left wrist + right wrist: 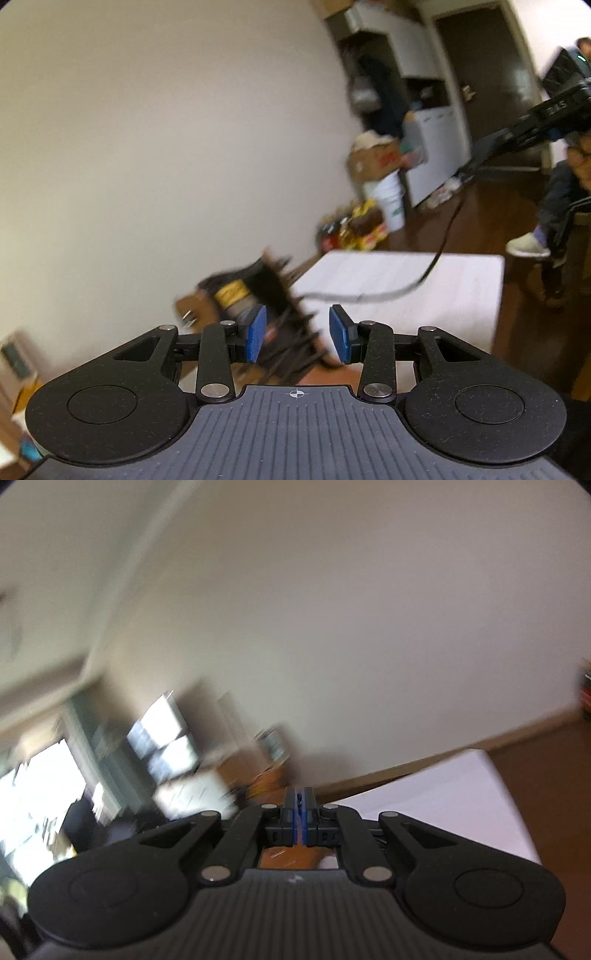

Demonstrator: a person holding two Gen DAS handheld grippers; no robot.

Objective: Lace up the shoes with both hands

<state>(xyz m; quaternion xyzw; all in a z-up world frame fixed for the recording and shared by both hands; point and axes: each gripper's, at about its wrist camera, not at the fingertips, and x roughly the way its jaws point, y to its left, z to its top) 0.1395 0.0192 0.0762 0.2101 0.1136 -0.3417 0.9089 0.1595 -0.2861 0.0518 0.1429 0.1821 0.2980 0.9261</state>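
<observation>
A blurred dark shoe (255, 291) with black laces and a yellow patch lies at the near left edge of the white table (406, 273). My left gripper (299, 334) stands open, its blue pads (256, 334) on either side of the shoe's laced part without clearly pressing on it. A dark lace (439, 251) runs from the shoe up and to the right, to my right gripper (463, 173), which is raised above the table. In the right wrist view the right gripper (298, 801) is shut, with a dark sliver between its pads.
The white table (443, 805) stands on a brown floor beside a plain wall. Cardboard boxes, a white bucket (391, 203) and bags sit along the wall behind it. A person (561, 206) in dark clothes is at the right. Bright windows and clutter fill the blurred left.
</observation>
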